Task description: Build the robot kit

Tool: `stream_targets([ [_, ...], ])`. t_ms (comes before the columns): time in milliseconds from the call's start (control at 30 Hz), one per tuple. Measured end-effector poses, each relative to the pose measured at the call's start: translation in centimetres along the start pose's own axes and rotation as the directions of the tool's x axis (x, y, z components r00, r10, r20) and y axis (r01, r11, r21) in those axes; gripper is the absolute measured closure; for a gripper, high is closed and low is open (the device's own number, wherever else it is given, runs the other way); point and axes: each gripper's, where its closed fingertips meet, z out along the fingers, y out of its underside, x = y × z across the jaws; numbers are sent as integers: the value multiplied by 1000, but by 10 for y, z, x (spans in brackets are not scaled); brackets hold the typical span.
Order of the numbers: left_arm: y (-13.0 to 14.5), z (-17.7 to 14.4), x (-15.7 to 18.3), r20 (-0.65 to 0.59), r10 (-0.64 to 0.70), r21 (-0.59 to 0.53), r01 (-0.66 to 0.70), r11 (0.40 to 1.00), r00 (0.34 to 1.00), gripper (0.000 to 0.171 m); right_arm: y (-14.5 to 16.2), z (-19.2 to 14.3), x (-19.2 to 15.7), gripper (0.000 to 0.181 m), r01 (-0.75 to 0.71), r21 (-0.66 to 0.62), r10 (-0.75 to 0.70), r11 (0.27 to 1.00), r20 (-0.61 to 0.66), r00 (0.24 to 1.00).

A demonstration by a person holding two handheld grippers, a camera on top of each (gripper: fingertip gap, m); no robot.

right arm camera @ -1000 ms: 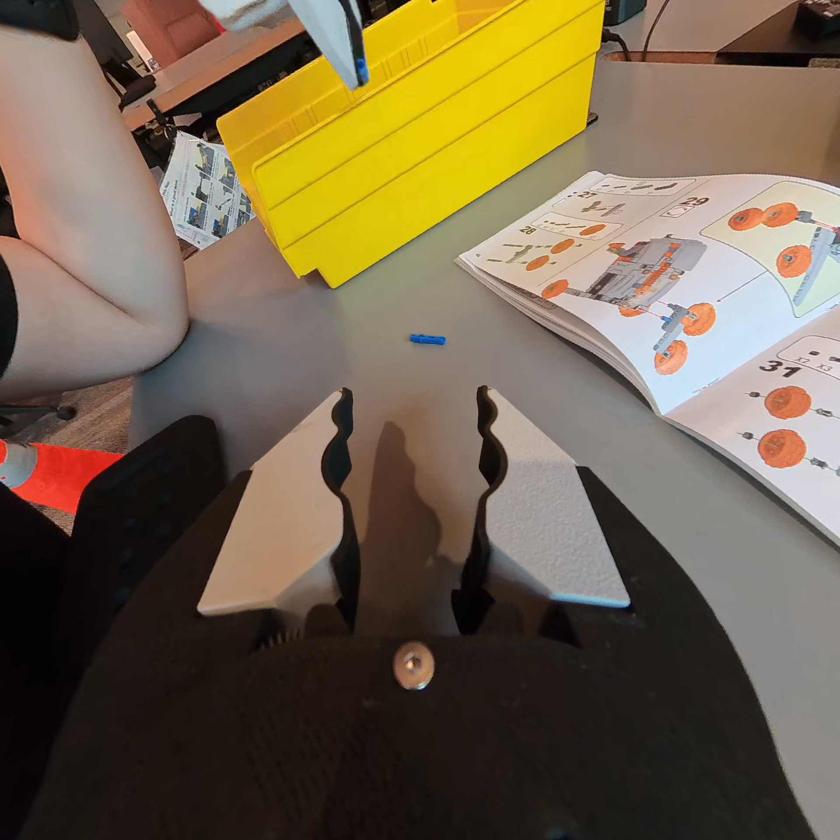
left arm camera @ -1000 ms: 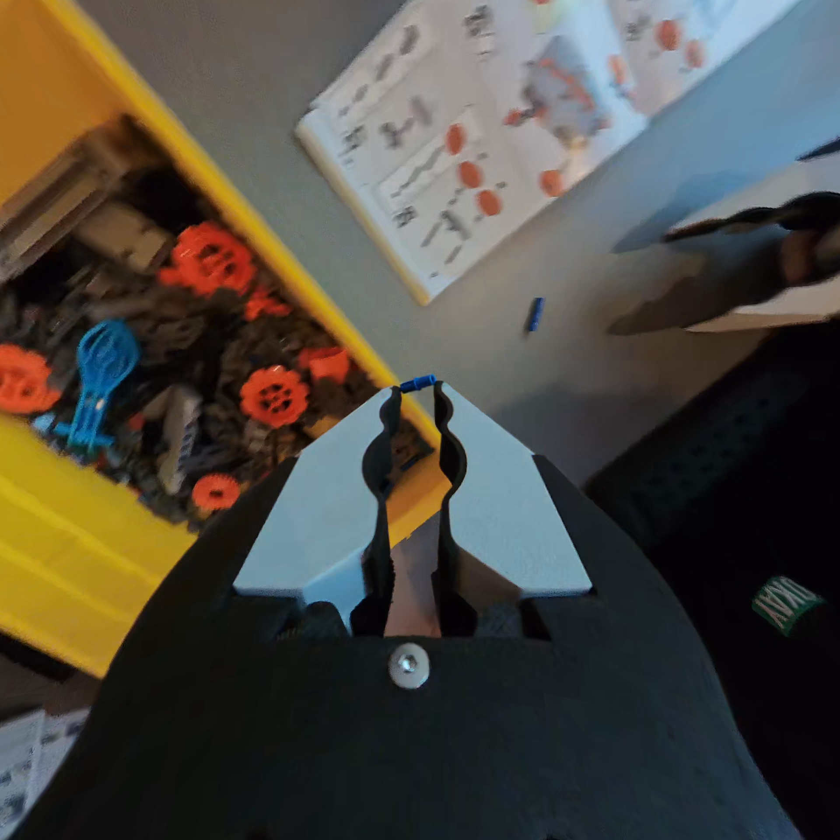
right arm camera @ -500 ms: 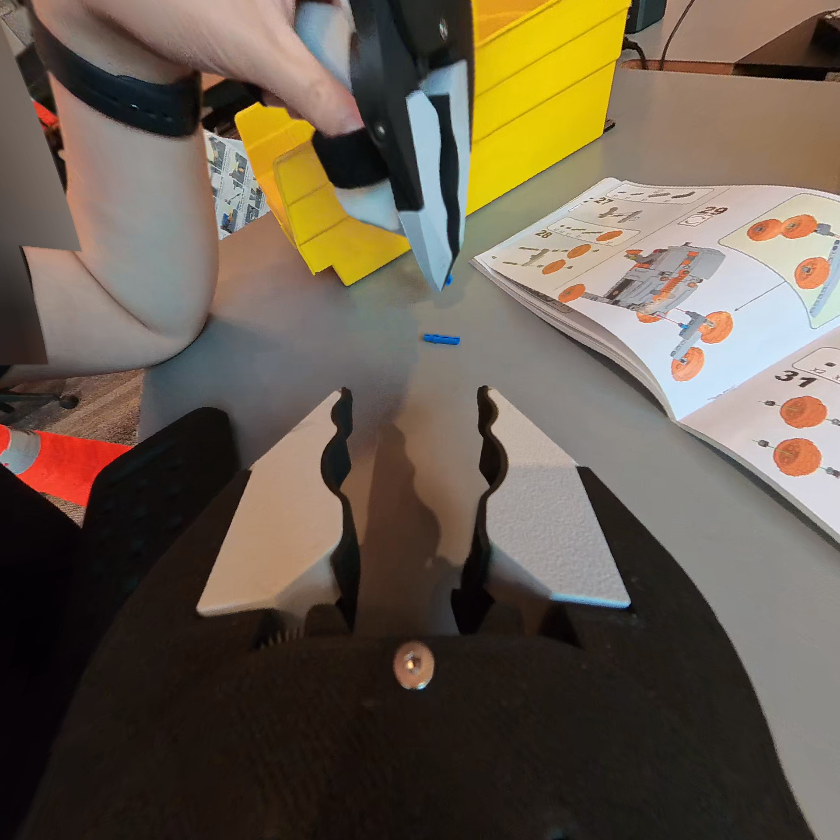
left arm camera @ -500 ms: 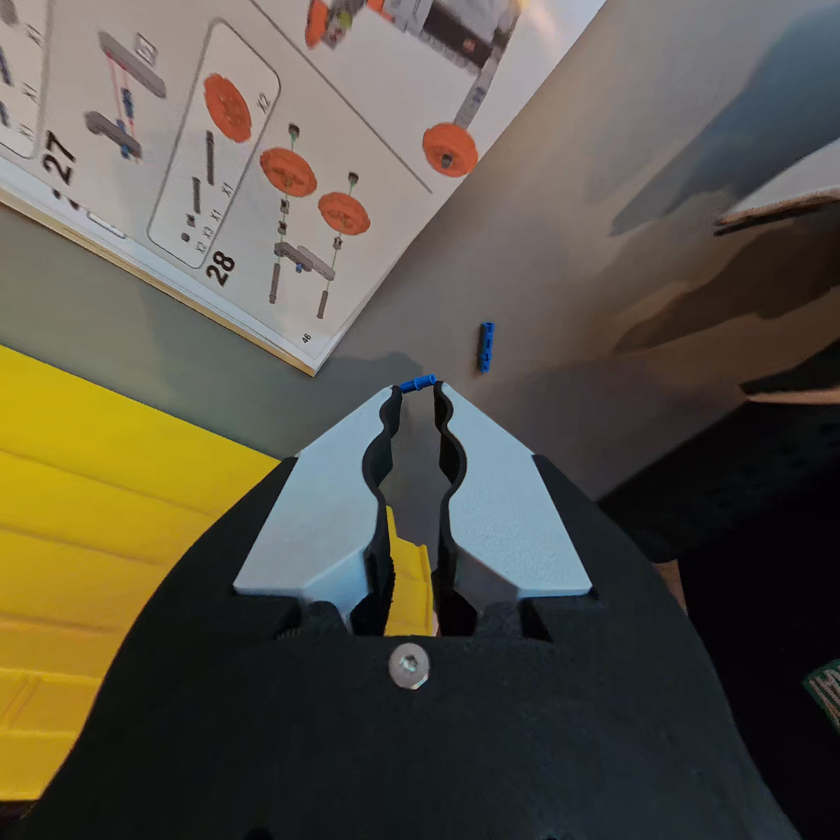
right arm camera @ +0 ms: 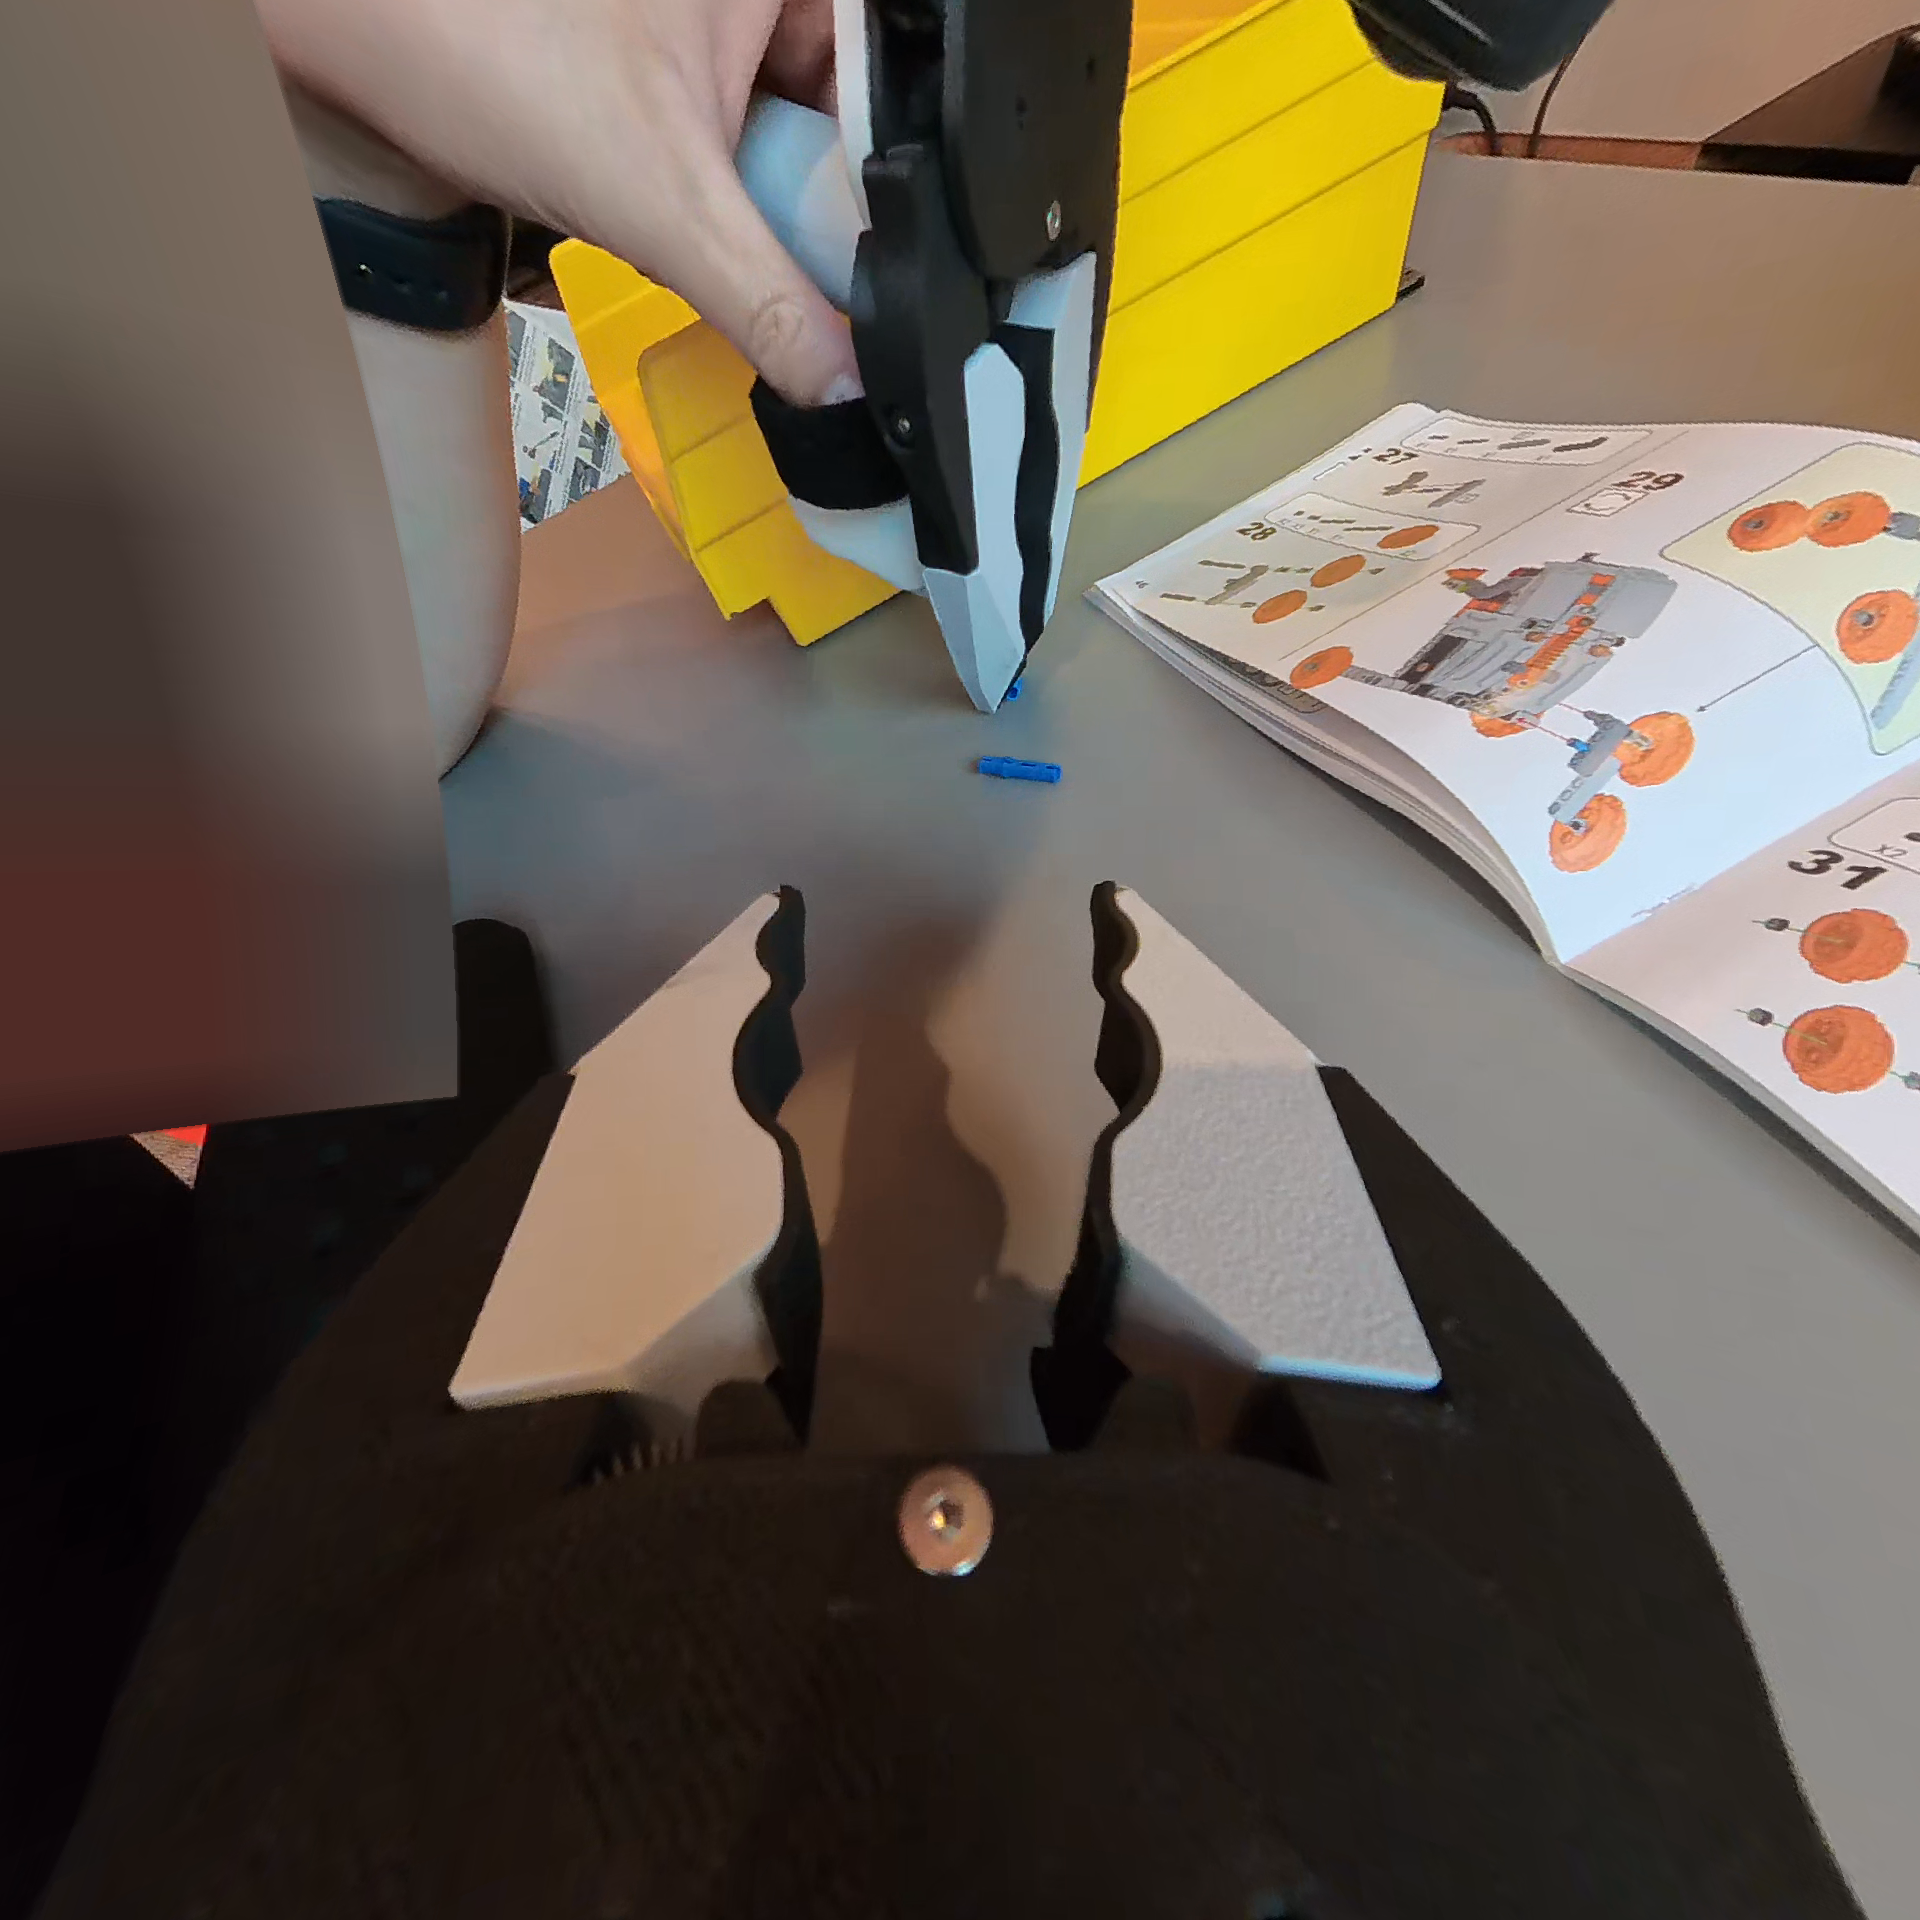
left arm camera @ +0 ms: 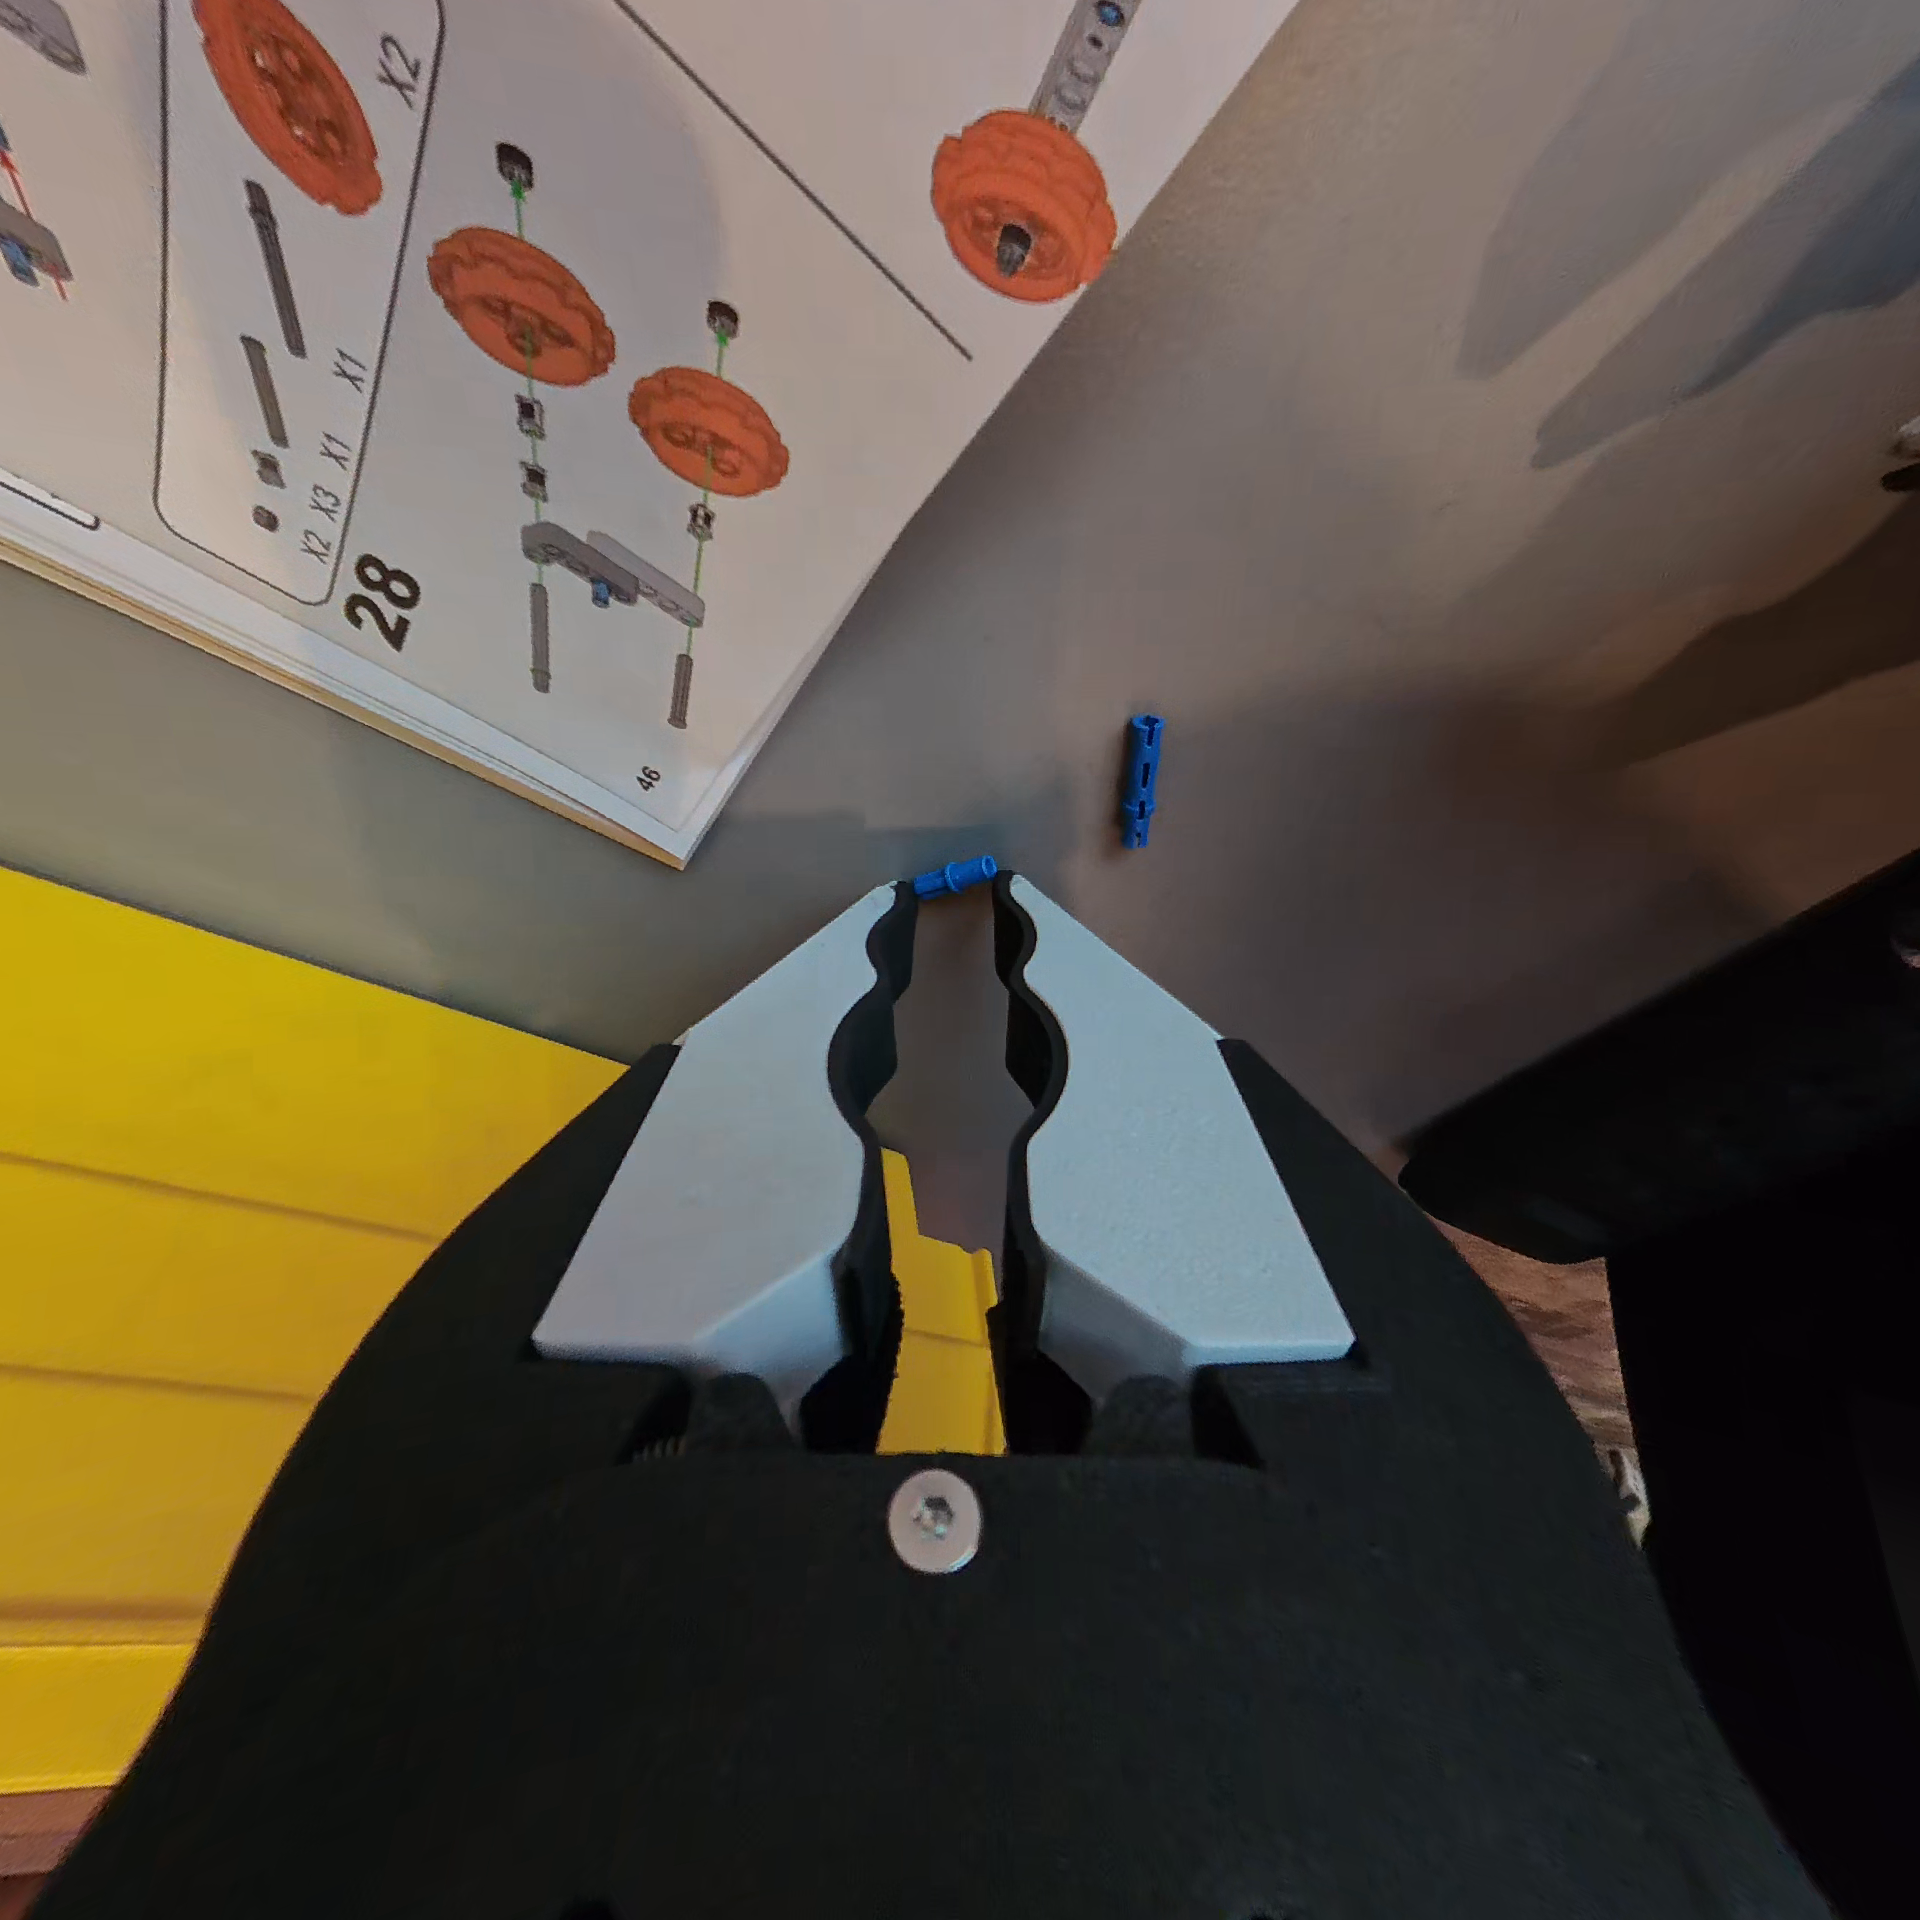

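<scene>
My left gripper [left arm camera: 954, 881] is shut on a small blue pin [left arm camera: 956, 876] held crosswise at its fingertips, low over the grey table [left arm camera: 1299, 520]. In the right wrist view the left gripper [right arm camera: 1003, 694] points straight down with its tips at the table, the held pin's blue end [right arm camera: 1015, 687] just showing. A second, longer blue pin [left arm camera: 1140, 779] lies on the table just right of my left fingertips; it also shows in the right wrist view [right arm camera: 1019, 768]. My right gripper [right arm camera: 945, 904] is open and empty, low over the table, a short way short of that lying pin.
A yellow parts bin [right arm camera: 1247, 260] stands behind the left gripper and shows at lower left in the left wrist view [left arm camera: 208, 1195]. An open instruction booklet [right arm camera: 1558, 665] lies at the right, its corner near my left fingertips [left arm camera: 468, 364]. A person's hand and forearm [right arm camera: 582, 135] hold the left gripper. The left gripper's tips are roughly 12 cm from the right gripper's.
My left gripper has carried the small blue pin from over the bin's contents out and down to the table beside the lying pin. The right gripper has stayed open and still.
</scene>
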Motion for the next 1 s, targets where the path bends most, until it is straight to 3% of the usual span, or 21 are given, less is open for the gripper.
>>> stream_targets([
  [100, 1, 0, 1, -7, 5, -3, -5, 1000, 1000, 156, 1, 0, -1, 126, 0, -3, 0, 1000, 4, 1000],
  [233, 5, -15, -2, -34, -14, 51, 16, 999, 999, 140, 0, 0, -2, 127, -6, 1, 6, 1000, 9, 1000],
  [333, 6, -51, -15, -44, -83, 220, 91, 971, 996, 147, 0, 0, -1, 126, -13, 1, 12, 1000, 10, 1000],
  [367, 5, -67, -18, -68, -100, 295, 116, 949, 993, 153, 1, 0, -1, 126, -15, -1, 15, 1000, 11, 1000],
  [400, 7, -83, -24, -63, -127, 367, 142, 919, 990, 145, 1, 0, -1, 126, -16, -4, 16, 1000, 12, 1000],
  [467, 12, -114, -34, -71, -160, 500, 174, 849, 985, 145, 2, 1, -1, 127, -15, -5, 15, 1000, 12, 1000],
  [600, 23, -171, -48, -69, -192, 716, 182, 674, 979, 142, 2, 1, -1, 127, -9, -10, 10, 1000, 11, 1000],
  [700, 39, -214, -67, -29, -267, 845, 166, 508, 963, 146, 2, 2, -1, 127, -5, -11, 6, 1000, 11, 1000],
  [767, 53, -244, -74, -26, -303, 917, 144, 371, 953, 151, 2, 2, -1, 127, -6, -13, 6, 1000, 12, 1000],
  [867, 83, -296, -82, 2, -391, 992, 48, 118, 920, 167, 3, 2, -1, 126, -8, -14, 9, 1000, 13, 1000],
  [1000, 130, -339, -83, 25, -521, 982, -120, -149, 853, 169, 3, 2, -1, 126, -15, -15, 15, 1000, 13, 1000],
])
